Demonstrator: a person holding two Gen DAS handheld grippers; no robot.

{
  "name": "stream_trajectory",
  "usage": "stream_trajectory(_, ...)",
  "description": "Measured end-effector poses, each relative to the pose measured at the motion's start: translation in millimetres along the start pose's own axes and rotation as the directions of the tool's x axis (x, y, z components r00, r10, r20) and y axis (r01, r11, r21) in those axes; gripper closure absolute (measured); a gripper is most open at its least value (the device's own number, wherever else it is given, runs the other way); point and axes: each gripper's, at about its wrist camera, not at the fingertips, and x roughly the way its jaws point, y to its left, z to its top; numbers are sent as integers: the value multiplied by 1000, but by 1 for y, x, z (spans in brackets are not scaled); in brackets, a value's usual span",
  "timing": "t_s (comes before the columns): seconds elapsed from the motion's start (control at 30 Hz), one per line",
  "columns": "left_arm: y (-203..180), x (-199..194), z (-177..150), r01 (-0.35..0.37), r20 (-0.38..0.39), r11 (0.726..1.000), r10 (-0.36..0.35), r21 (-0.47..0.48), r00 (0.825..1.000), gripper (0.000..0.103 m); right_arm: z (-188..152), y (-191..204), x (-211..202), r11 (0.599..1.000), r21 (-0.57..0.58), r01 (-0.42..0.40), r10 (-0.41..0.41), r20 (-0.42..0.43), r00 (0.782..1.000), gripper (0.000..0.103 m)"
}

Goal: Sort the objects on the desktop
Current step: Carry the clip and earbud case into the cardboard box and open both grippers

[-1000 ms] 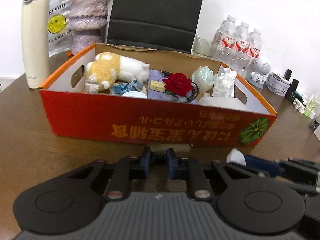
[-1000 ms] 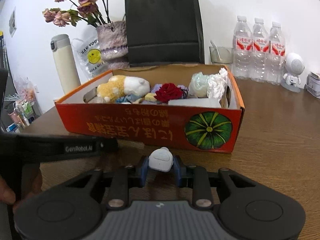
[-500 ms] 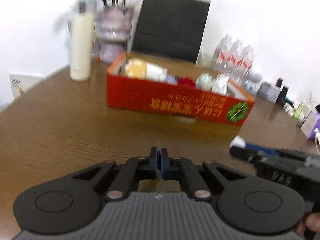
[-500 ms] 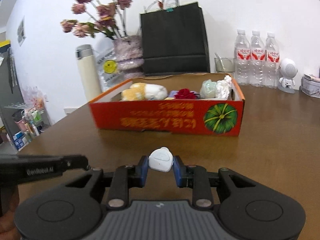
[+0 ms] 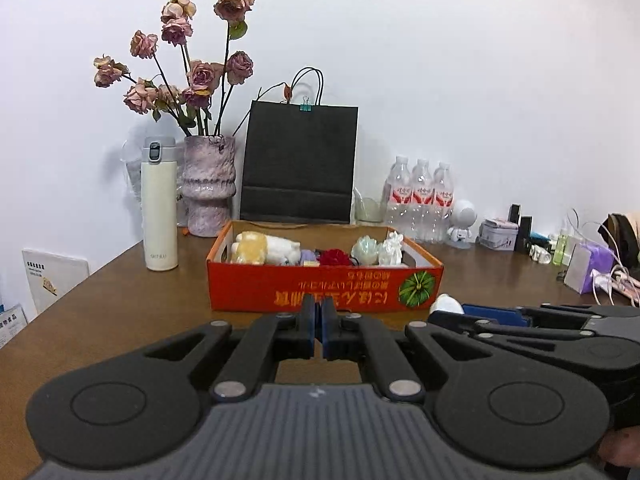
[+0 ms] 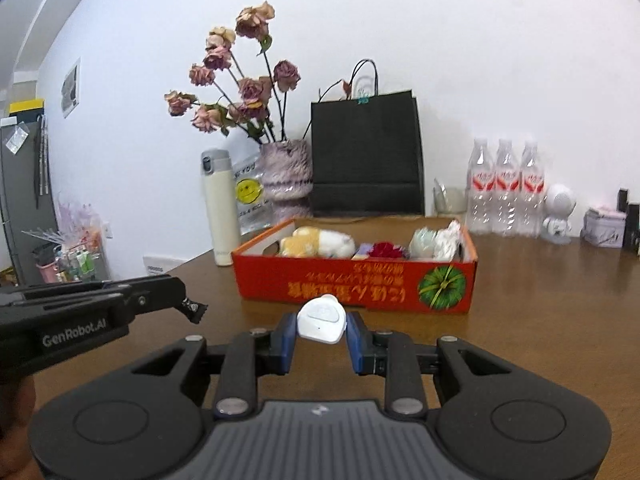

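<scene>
Noted, far left against the white wall, a tall cream flask with a grey lid (image 5: 159, 216) and a mottled pink ceramic vase of dried roses (image 5: 208, 188), both standing on the brown wooden surface (image 5: 120, 308). Saw a black paper carrier bag (image 5: 300, 164) upright just behind the orange-red cardboard box (image 5: 320, 288). Found the box already holding a yellow-and-white plush toy (image 5: 264, 248), a red fabric rose (image 5: 335, 257) and some pale wrapped items, too small to name.

Found the left hand-held gripper (image 5: 319, 328) clenched with nothing between its blue pads, where a second earlier a narrow gap had shown. Judged it free for another pick.

Registered the box as much smaller and farther off in both views than a second earlier, with the whole back wall now visible. Read this as both hands having drawn back and up from the box.

Found the right hand-held gripper (image 6: 322, 332) grasping a small white rounded plastic gadget (image 6: 322, 318), pinched between the blue pads and carried above the surface, well short of the box front. Saw no change in that grip across the second.

Noted three clear water bottles with red labels (image 5: 420, 204) and a small white robot figurine (image 5: 462, 218) further right. Judged the gadget not yet sorted: not heading into the box, its destination unclear.
</scene>
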Motion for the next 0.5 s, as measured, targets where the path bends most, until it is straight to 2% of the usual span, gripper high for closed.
stream_trajectory(0.1,6,22,20,13,21,1000,-13,-12,1000,99,19,-7,7,999,-16,29,-28,28,999,77)
stream_trajectory(0.33,23,77,71,-1,98,1000,4,-24,995,99,77,-42,53,998,-10,67,-66,68,996,77)
stream_trajectory(0.4,32,100,79,-3,77,1000,5,-29,997,99,89,-51,71,999,-4,54,-54,45,998,77)
stream_trajectory(0.5,52,148,89,-11,-30,999,9,-46,1000,99,107,-65,108,1000,25,10,-9,-27,1000,77)
